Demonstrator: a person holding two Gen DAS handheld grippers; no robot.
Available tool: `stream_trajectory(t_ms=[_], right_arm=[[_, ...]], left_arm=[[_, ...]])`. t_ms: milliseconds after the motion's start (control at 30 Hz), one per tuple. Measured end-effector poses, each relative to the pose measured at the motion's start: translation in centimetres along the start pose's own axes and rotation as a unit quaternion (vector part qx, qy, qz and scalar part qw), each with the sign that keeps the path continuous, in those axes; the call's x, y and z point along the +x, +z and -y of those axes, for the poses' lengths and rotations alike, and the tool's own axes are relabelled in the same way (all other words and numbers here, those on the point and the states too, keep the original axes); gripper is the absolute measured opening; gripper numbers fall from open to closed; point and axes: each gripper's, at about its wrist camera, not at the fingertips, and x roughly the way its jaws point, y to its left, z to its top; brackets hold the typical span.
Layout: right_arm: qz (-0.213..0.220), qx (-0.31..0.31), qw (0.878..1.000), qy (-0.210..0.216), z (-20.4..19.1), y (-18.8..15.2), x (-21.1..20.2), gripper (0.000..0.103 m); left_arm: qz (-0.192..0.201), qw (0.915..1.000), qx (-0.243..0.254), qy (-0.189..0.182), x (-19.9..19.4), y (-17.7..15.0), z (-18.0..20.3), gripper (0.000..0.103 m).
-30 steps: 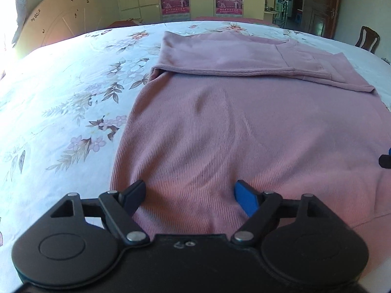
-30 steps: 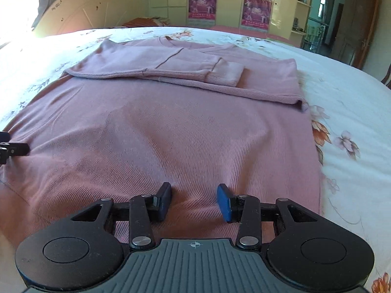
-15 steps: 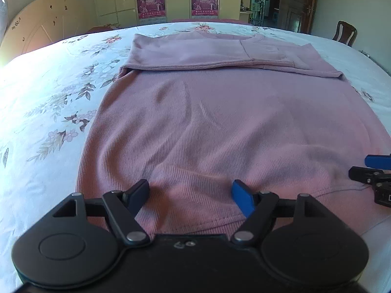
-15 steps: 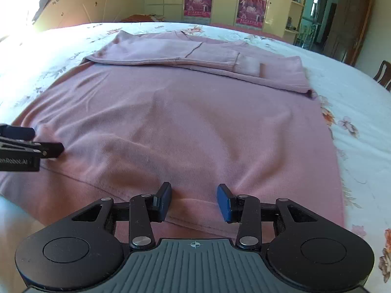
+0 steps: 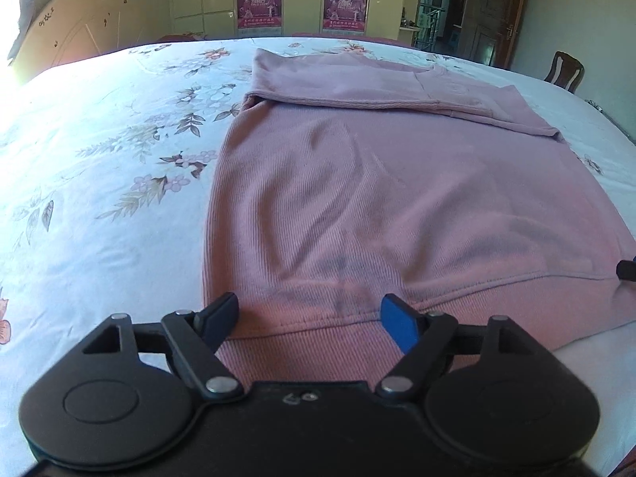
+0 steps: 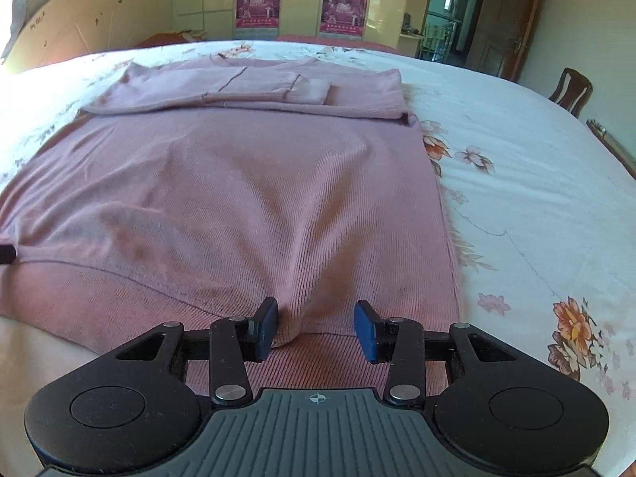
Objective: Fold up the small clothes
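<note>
Pink sweater (image 5: 357, 198) is seen spread flat on a bed covered by a white floral sheet (image 5: 99, 167), with its ribbed hem (image 5: 318, 342) nearest the cameras and its long axis running straight away from them toward the far wall. At the far end the sleeves (image 6: 270, 87) are laid across the chest, forming a band that lies crosswise to the body. Soft creases are seen running lengthwise through the middle of the fabric. The left claw (image 5: 312, 320) is held open just over the hem near the sweater's left edge, its fingers spread wide on either side of the ribbing; nothing is gripped between them. The right claw (image 6: 317, 328) is likewise held open at the hem near the right edge, and a small fold of fabric is seen raised between its fingers without being pinched. A dark tip of the other tool is visible at the side margin of each wrist view, touching or just beside the hem. Beyond the bed, cupboards with posters (image 5: 344, 0) are seen against the wall, and a wooden chair (image 6: 570, 89) stands at the right.
</note>
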Motion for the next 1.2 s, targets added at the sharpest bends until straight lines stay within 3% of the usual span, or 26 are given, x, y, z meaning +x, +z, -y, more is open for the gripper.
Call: stream_trajectory(t_ms=[100,133,233,433,567,833,900,967,1000,1033,1067,1133,1200], right_arm=[[-0.029,0.002,0.999,-0.034,0.8,-1.1,0.7,0.041],[-0.024,0.008,0.999,-0.026,1.3,-1.7,0.7,0.041],[-0.028,-0.001,0.999,-0.039,1.6,-1.6,-0.5,0.041],[-0.017,0.069,0.996,-0.061,4.2,-2.0,-2.2,0.041],[-0.024,0.093,0.993,-0.063,5.1,-2.1,-1.8,0.041],[-0.027,0.124,0.990,-0.067,6.4,-2.4,-1.5,0.042],[-0.036,0.130,0.989,-0.060,6.5,-2.6,-1.2,0.041],[-0.040,0.136,0.989,-0.044,6.5,-2.6,-1.3,0.041],[-0.044,0.138,0.989,-0.032,6.4,-2.5,-1.3,0.037],[-0.047,0.138,0.989,-0.021,6.3,-2.5,-1.2,0.021],[-0.049,0.140,0.989,-0.018,6.2,-2.3,-1.2,0.017],[-0.047,0.148,0.988,-0.006,6.3,-1.8,-1.2,0.010],[-0.034,0.160,0.987,0.008,6.7,-1.1,-1.6,0.009]], left_arm=[[0.003,0.9998,0.014,0.012,0.1,-0.9,-0.6,0.079],[0.003,0.9999,0.011,0.012,0.0,-1.0,-0.9,0.080],[-0.009,0.9997,-0.020,0.009,-0.7,-1.0,-2.1,0.076],[-0.012,0.9973,-0.066,0.030,-2.1,-1.6,-5.2,0.076],[-0.017,0.9964,-0.083,0.001,-1.7,-1.4,-6.0,0.066],[-0.035,0.9947,-0.075,-0.061,-0.8,-1.1,-3.8,0.059],[-0.036,0.9947,-0.071,-0.065,-0.6,-1.0,-3.3,0.053],[-0.038,0.9936,-0.079,-0.071,-0.5,-0.9,-3.4,0.029],[-0.041,0.9925,-0.086,-0.076,-0.5,-0.8,-3.6,0.025],[-0.044,0.9918,-0.091,-0.079,-0.4,-0.6,-3.7,0.019],[-0.045,0.9913,-0.094,-0.080,-0.4,-0.4,-3.9,0.012],[-0.046,0.9895,-0.106,-0.087,-0.4,0.1,-4.3,0.005],[-0.036,0.9882,-0.114,-0.096,-0.7,0.8,-4.6,0.004]])
